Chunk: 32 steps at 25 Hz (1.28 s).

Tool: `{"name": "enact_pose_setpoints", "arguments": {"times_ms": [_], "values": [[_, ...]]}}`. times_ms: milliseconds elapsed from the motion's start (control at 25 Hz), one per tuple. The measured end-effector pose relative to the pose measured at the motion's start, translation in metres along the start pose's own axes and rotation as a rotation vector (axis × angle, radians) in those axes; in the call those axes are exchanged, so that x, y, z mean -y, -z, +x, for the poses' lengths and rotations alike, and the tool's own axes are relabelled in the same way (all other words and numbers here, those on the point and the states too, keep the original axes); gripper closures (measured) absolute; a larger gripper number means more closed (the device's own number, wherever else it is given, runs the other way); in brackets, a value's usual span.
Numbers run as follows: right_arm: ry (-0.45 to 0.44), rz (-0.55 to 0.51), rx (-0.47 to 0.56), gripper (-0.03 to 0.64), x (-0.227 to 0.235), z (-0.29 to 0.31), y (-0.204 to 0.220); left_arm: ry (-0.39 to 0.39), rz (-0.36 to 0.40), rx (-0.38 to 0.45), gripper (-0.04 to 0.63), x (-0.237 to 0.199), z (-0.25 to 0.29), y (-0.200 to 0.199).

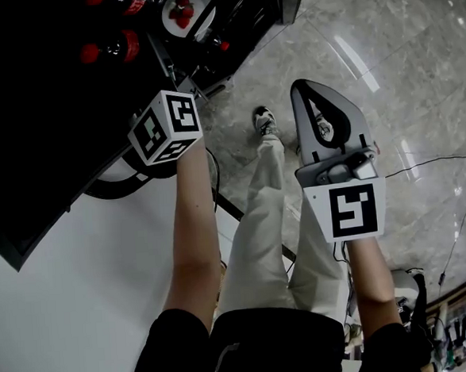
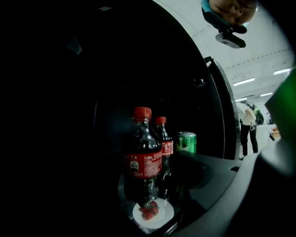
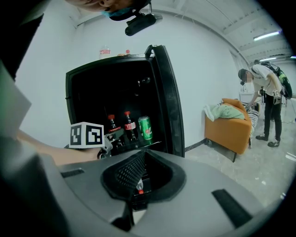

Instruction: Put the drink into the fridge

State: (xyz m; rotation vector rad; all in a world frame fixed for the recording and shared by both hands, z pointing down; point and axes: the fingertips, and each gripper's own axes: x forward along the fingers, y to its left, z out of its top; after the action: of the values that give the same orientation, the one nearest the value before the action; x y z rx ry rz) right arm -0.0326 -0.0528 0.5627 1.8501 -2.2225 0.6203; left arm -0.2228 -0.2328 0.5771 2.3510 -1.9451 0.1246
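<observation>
The bottle (image 2: 143, 157) is, I judge, the drink in question, since it is sitting dead ahead of the left gripper (image 3: 115, 136). It is standing upright inside the fridge (image 3: 69, 102), in front of a second bottle (image 2: 163, 139) and near a green can (image 2: 187, 142). A plate (image 2: 163, 216) of strawberries (image 2: 149, 211) is lying just in front of its foot, which is probably limiting how far forward it can sit. The left gripper is reaching into the dark cabinet with its jaws spread wide and pressing on nothing. The bottle is resting on its own base between or just beyond them — which of the two I cannot tell. That wide gape is making sense as clearance, so that the pads are not dragging on the label or tipping the bottle. The right gripper (image 1: 304, 89) is hanging well back from the fridge over open floor, its jaws closed tip to tip and gripping nothing. It is probably idling there because the door (image 3: 167, 97) is standing wide open and needing no holding. The placing is looking done — only a straight pull-back and the door seem left.
</observation>
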Motion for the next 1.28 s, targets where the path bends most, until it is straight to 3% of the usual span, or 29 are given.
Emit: {"name": "enact_pose_setpoints", "arguments": {"times_ms": [160, 320, 520, 560, 600, 680, 760, 1000, 1280], "values": [[0.006, 0.001, 0.004, 0.603, 0.004, -0.007, -0.002, 0.011, 0.01, -0.05, 0.25, 0.004, -0.021, 0.014], [0.009, 0.0, 0.001, 0.603, 0.009, -0.015, -0.004, 0.071, 0.034, -0.096, 0.25, 0.026, -0.042, 0.022], [0.021, 0.009, 0.021, 0.603, 0.017, -0.028, -0.013, 0.182, -0.004, -0.154, 0.254, 0.072, -0.076, 0.03], [0.023, 0.006, 0.025, 0.603, 0.019, -0.03, -0.016, 0.217, -0.002, -0.16, 0.27, 0.084, -0.083, 0.028], [0.025, 0.0, 0.029, 0.603, 0.02, -0.032, -0.019, 0.252, -0.003, -0.162, 0.327, 0.096, -0.089, 0.025], [0.032, -0.02, 0.043, 0.603, 0.024, -0.038, -0.026, 0.312, -0.015, -0.16, 0.479, 0.115, -0.101, 0.013], [0.043, -0.034, 0.061, 0.603, 0.028, -0.047, -0.034, 0.36, -0.03, -0.158, 0.569, 0.13, -0.113, -0.005], [0.092, 0.011, 0.105, 0.603, 0.038, -0.087, -0.062, 0.522, -0.099, -0.11, 0.586, 0.17, -0.146, -0.074], [0.109, 0.062, 0.157, 0.603, 0.021, -0.131, -0.112, 0.653, -0.091, -0.088, 0.586, 0.191, -0.191, -0.14]]}}
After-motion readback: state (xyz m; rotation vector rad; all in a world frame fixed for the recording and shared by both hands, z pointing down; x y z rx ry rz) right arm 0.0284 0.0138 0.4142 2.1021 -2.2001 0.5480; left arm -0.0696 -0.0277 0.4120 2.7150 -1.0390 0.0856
